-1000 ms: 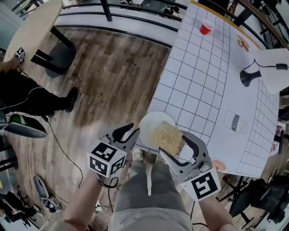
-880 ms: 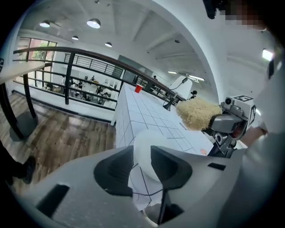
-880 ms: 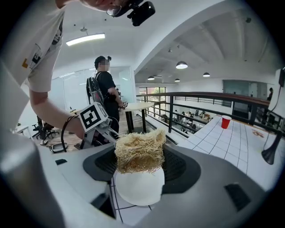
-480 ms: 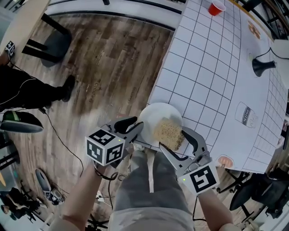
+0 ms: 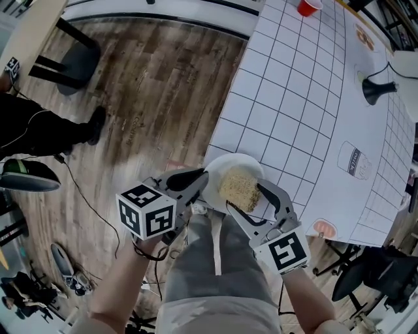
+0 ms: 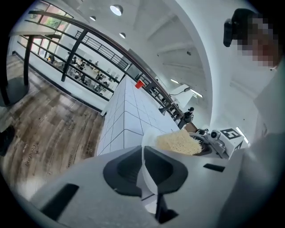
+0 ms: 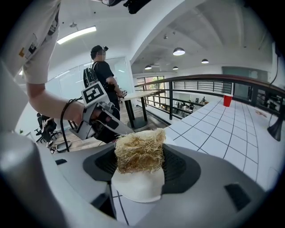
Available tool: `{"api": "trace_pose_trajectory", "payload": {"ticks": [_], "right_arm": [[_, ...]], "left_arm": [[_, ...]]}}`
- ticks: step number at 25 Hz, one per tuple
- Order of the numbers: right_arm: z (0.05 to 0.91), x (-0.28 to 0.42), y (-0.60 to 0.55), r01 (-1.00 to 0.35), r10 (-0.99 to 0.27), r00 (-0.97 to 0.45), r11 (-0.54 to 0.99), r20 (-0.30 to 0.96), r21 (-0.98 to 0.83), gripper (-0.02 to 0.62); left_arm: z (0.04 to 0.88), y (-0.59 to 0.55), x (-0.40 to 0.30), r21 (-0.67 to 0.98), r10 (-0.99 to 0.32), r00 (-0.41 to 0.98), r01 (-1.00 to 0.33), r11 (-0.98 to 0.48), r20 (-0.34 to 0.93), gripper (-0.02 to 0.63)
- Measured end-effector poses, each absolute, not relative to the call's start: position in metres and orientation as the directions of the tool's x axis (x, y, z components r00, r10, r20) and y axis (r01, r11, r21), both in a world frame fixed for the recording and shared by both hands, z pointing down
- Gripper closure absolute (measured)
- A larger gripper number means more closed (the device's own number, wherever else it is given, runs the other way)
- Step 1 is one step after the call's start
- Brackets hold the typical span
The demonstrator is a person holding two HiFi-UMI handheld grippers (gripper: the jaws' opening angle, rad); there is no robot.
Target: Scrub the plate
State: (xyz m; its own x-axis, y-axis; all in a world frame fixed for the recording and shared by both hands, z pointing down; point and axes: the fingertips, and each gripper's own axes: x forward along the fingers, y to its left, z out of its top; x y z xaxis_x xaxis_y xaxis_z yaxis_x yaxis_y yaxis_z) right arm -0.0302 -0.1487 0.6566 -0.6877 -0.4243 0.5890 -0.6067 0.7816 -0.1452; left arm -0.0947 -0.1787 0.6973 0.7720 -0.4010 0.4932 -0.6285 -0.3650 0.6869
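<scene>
A white plate (image 5: 225,166) sits at the near corner of the gridded table (image 5: 294,98). My left gripper (image 5: 199,180) grips its left rim; its jaws have just been closing, and the thin rim (image 6: 143,178) stands edge-on between them. My right gripper (image 5: 245,197) is shut on a straw-coloured fibre scrubber (image 5: 238,188), which rests on the plate's right half. In the right gripper view the scrubber (image 7: 139,151) fills the gap between the jaws, with the plate (image 7: 136,186) just beneath it and the left gripper (image 7: 107,120) beyond.
A red cup (image 5: 308,6) stands at the table's far end, and a black stand (image 5: 375,89) with a cable at the far right. Printed stickers lie on the tablecloth. A person (image 5: 39,130) stands on the wooden floor at left, near a round table.
The left gripper's jaws, open beside the plate earlier, have closed onto its rim. Both grippers have sunk lower, and the scrubber has come down onto the plate.
</scene>
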Motion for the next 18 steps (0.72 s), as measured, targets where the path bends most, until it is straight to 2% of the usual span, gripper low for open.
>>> {"api": "trace_pose_trajectory", "payload": {"ticks": [9, 18], "right_arm": [[0.561, -0.036, -0.157, -0.596, -0.496, -0.728, 0.799, 0.474, -0.079, 0.322], [0.409, -0.032, -0.176, -0.587, -0.580, -0.760, 0.806, 0.295, 0.074, 0.322]], "left_arm": [[0.610, -0.182, -0.085, 0.671, -0.473, 0.763, -0.629, -0.392, 0.439, 0.589], [0.461, -0.196, -0.080, 0.627, -0.551, 0.789, -0.580, -0.520, 0.272, 0.589]]}}
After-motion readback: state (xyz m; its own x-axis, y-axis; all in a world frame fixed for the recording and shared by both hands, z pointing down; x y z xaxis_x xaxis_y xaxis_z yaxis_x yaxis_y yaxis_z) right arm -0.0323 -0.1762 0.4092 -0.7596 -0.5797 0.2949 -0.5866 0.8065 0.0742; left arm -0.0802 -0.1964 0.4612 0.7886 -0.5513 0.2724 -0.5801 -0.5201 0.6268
